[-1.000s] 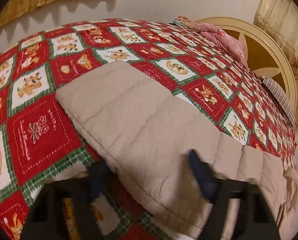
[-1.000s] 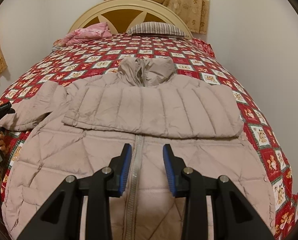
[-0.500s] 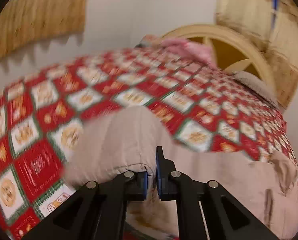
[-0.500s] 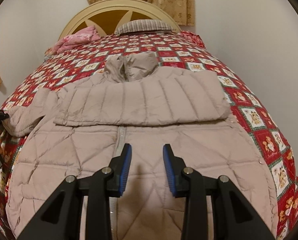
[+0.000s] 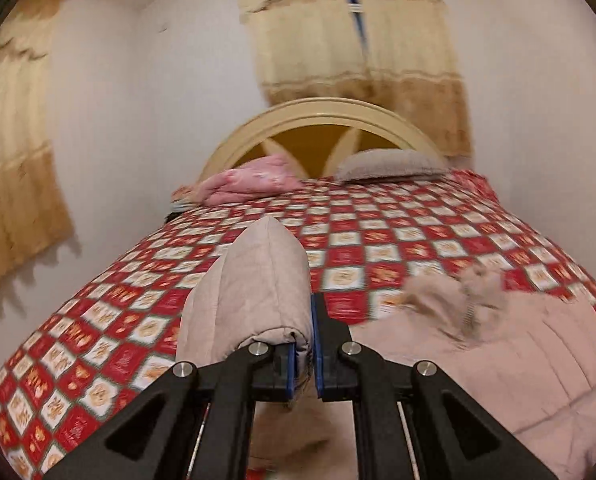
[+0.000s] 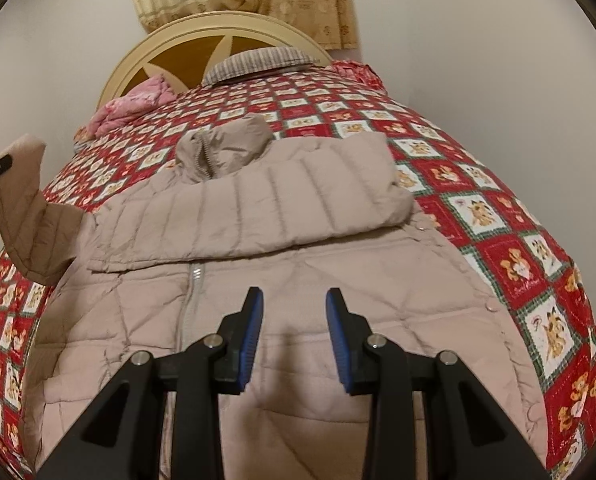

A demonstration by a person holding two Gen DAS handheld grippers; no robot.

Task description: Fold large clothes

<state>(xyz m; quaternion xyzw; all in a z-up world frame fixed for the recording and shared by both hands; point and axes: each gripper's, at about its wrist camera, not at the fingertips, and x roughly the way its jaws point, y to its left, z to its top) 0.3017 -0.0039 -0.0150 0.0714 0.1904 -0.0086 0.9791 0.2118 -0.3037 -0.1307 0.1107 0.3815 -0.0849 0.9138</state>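
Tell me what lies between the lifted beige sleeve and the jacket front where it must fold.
Nothing visible. The left gripper is shut on the beige quilted sleeve, raised beside the bed. The padded beige jacket already has its other sleeve folded across; the open right gripper hovers nearer the hem.

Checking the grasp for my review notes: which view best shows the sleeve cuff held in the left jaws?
The left wrist view: the sleeve cuff sits close up, pinched between the left gripper's jaws. The right wrist view shows the lifted sleeve only at its left edge, the grip itself unclear.

The beige quilted jacket [image 6: 282, 312] lies zipped, front up, on the bed. One sleeve [image 6: 258, 216] is folded across its chest. The other sleeve [image 5: 254, 292] is lifted off the bed.
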